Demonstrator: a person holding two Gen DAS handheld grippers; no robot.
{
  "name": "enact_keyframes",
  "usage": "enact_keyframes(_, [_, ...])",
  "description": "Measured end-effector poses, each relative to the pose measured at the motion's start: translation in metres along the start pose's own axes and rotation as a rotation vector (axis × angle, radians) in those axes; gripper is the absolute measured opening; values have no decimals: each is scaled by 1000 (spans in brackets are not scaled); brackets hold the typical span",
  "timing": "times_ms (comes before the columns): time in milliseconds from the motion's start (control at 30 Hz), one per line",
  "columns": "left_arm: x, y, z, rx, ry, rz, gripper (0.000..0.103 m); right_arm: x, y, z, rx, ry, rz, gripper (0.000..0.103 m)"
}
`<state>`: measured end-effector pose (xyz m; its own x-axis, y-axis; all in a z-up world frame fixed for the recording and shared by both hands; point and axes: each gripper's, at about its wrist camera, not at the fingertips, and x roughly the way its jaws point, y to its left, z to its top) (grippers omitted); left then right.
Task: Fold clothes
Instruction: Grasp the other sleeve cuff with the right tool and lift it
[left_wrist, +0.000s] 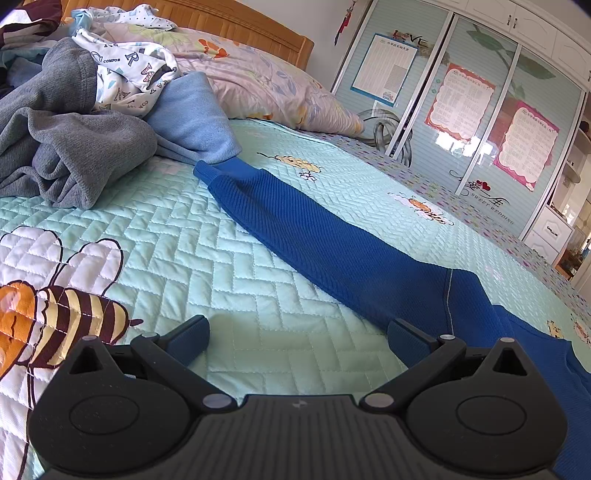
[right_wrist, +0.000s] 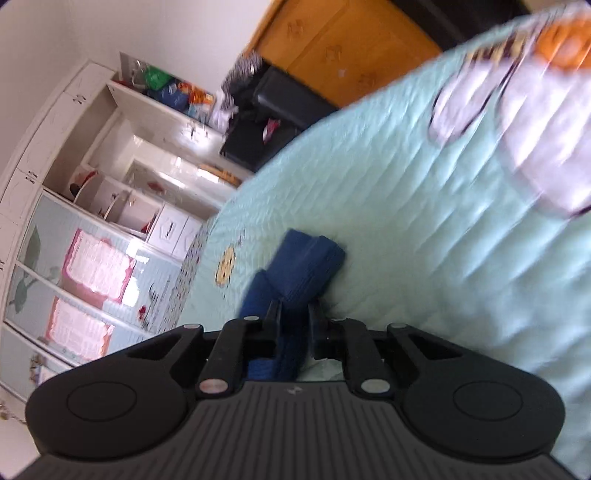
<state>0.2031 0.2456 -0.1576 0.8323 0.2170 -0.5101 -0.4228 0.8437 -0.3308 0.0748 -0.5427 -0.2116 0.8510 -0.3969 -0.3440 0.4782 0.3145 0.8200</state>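
Blue knit sweater (left_wrist: 332, 243) laid flat on the pale green quilted bedspread (left_wrist: 192, 236), one sleeve stretched toward the far left, its cuff (left_wrist: 207, 171) ending just beside a light blue garment (left_wrist: 192, 118); the body of the sweater lies at the near right. Right gripper (right_wrist: 294, 306), fingers drawn close together and clamped on a bunched blue fold of the sweater (right_wrist: 303, 258), which sticks out beyond the fingertips above the bedspread (right_wrist: 406, 221); this view is blurred, so which part of the garment is pinched cannot be told for certain. Left gripper (left_wrist: 297, 343), fingers wide apart over bare bedspread, nothing between them; its right finger (left_wrist: 406, 341) sits just at the near edge of the sleeve. Far left: pile of unfolded clothes, including a grey sweater (left_wrist: 55, 140) and a white letter-printed garment (left_wrist: 129, 74). Behind the pile, a floral pillow (left_wrist: 266, 77) against a wooden headboard (left_wrist: 229, 22). Far right: wardrobe (left_wrist: 480, 92) with sliding doors bearing posters.
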Motion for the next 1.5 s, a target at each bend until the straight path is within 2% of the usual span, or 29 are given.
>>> enact_keyframes(67, [0, 0, 0, -2, 0, -1, 103, -21, -1, 0, -35, -48, -12, 15])
enact_keyframes(100, [0, 0, 0, -2, 0, -1, 103, -21, -1, -2, -59, -45, -30, 15])
enact_keyframes(167, [0, 0, 0, -4, 0, -2, 102, -13, -4, -4, -86, -2, -75, 17])
enact_keyframes(233, [0, 1, 0, -7, -1, -4, 103, -1, -12, 0, -48, 24, -87, 16])
enact_keyframes(300, [0, 2, 0, -12, -3, -9, 103, 1, -16, 7, -14, 23, -61, 24])
enact_keyframes(400, [0, 3, 0, -16, -4, -12, 103, -8, -22, 13, 27, 15, -48, 26])
enact_keyframes(533, [1, 4, 0, -18, -5, -14, 102, -31, -29, 22, 99, -73, -59, 33])
enact_keyframes(633, [0, 5, 0, -23, -7, -19, 103, -51, -33, 19, 110, -71, -44, 37])
enact_keyframes(700, [0, 5, 0, -26, -8, -21, 102, -61, -32, 9, 98, -56, -17, 47])
enact_keyframes(900, [0, 6, -1, -24, -7, -20, 102, -67, -1, -34, -10, 33, 32, 57])
enact_keyframes(1067, [0, 6, 0, -30, -7, -25, 102, -65, 38, -70, -25, 201, 142, 62])
enact_keyframes(1133, [-3, 5, 2, -23, 14, -26, 102, -68, 55, -85, -38, 279, 187, 64])
enact_keyframes(1233, [-21, 6, -1, 10, 44, -49, 102, -76, 74, -95, -86, 345, 235, 67])
enact_keyframes(1367, [-50, 21, -15, 14, 55, -101, 102, -90, 58, -65, -35, 285, 172, 72])
enact_keyframes(1500, [-68, 32, -26, 10, 35, -105, 102, -92, 23, -21, 19, 208, 116, 77])
